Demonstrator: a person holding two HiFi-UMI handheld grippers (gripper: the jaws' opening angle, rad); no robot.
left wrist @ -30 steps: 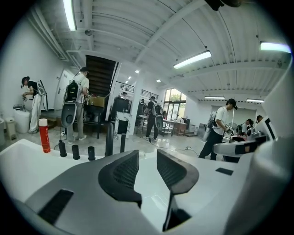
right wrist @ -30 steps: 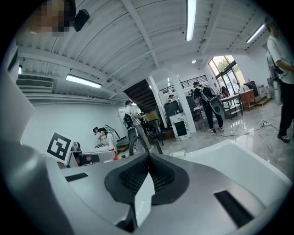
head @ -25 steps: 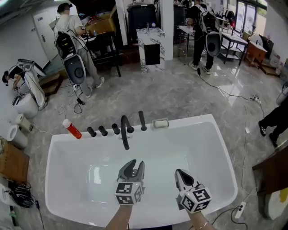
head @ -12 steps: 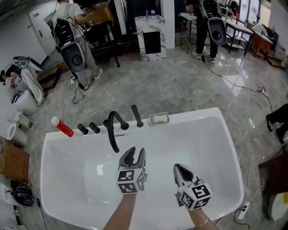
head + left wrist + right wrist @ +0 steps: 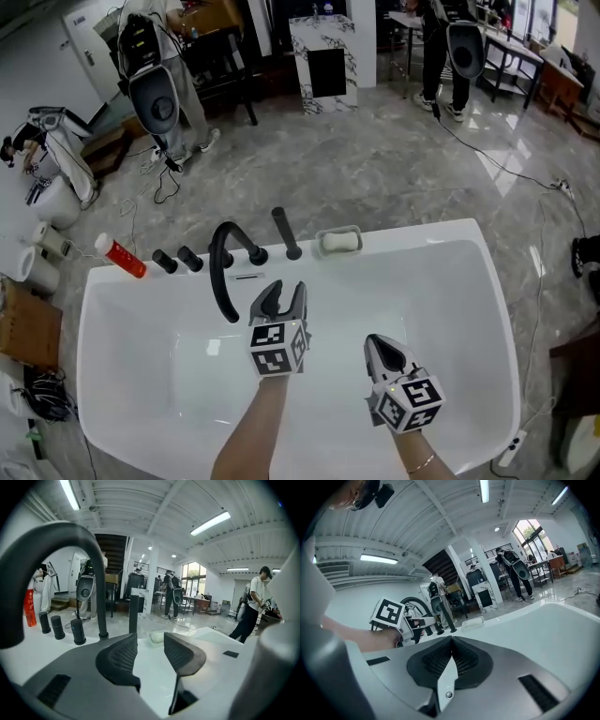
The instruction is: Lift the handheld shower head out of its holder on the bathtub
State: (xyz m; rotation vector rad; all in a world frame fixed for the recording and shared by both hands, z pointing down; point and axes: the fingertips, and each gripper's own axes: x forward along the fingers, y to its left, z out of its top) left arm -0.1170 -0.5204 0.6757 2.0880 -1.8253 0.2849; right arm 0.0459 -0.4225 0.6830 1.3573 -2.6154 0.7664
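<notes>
Handheld shower head (image 5: pixel 284 232): slim black stick, upright in its holder on the tub deck, upper centre of the head view, between the black arched spout (image 5: pixel 217 267) to its left and the soap dish (image 5: pixel 339 241) to its right. Untouched.

Handling, as a guess: rigid, fairly light, and its smooth, rounded shaft could slip under the pads. No hose shows; one may drag from below. The best hold looks like mid-shaft, above the holder, squeezed across its width and drawn straight up.

Left gripper (image 5: pixel 279 300) is just below the shower head in the frame, pointing at it and apart from it. Its jaws have just been opening and stand apart with nothing between them. In the left gripper view the stick (image 5: pixel 134 613) rises just past the left pad.

Right gripper (image 5: pixel 379 347), lower right of centre over the basin, has its pads pressed together and is empty.

Bathtub (image 5: pixel 450 300): white, glossy, dry-looking, and fills the lower half. Two black knobs (image 5: pixel 165 262) and a red bottle (image 5: pixel 123 257) sit at the deck's left end.

Room: grey marble floor (image 5: pixel 375 159) with loose cables, people (image 5: pixel 450 47) with gear along the top edge, and a cardboard box (image 5: pixel 23 342) at the left edge.
</notes>
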